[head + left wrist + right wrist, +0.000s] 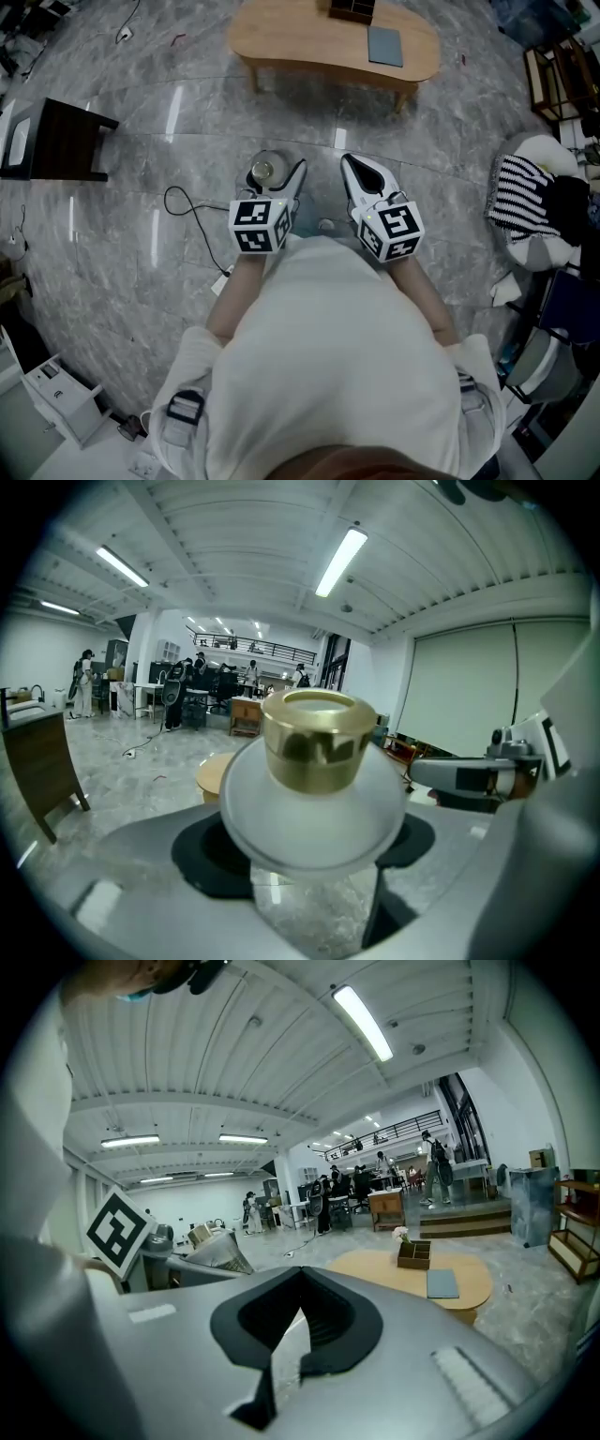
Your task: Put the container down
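Observation:
The container (262,172) is a frosted glass jar with a gold collar at its top (317,740). My left gripper (274,176) is shut on it, with the black pads (202,853) pressing its wide body from both sides, and holds it in the air above the marble floor. In the right gripper view the container (218,1249) shows at the left. My right gripper (362,174) is beside it, shut, with nothing between its pads (323,1321). Ahead stands a low wooden table (300,42), also seen as the table (394,1277) in the right gripper view.
On the table are a dark box (352,9) and a grey-blue pad (384,45). A dark side table (61,141) stands to the left, and a black cable (187,211) lies on the floor. Striped cloth (520,192) and a shelf (558,80) are to the right.

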Demonstrator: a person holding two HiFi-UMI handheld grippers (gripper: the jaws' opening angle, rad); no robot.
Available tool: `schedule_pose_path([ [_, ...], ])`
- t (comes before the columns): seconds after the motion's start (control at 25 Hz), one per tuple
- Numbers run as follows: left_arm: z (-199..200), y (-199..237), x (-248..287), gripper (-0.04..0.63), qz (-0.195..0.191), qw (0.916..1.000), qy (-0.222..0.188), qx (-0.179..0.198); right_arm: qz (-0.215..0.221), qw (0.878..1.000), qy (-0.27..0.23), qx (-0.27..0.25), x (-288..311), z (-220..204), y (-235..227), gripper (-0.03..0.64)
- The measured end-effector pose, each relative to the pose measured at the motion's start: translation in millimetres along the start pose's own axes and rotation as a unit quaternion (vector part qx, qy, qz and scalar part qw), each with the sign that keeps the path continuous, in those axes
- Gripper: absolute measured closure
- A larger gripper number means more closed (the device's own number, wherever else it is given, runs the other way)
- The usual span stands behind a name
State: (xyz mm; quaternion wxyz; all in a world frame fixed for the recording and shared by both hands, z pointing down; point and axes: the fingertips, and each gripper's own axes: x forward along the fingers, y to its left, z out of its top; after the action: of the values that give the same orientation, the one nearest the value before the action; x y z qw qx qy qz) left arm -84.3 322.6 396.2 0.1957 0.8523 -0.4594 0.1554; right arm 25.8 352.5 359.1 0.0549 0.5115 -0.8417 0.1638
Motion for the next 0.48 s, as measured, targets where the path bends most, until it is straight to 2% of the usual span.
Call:
schedule_pose_path([
  [0.48, 21.7, 20.8, 46.8, 0.248, 0.008, 1.0000, 0.002, -0.005, -0.001, 1.000, 0.008, -0.001, 37.2, 8.4, -34.2, 0.615],
])
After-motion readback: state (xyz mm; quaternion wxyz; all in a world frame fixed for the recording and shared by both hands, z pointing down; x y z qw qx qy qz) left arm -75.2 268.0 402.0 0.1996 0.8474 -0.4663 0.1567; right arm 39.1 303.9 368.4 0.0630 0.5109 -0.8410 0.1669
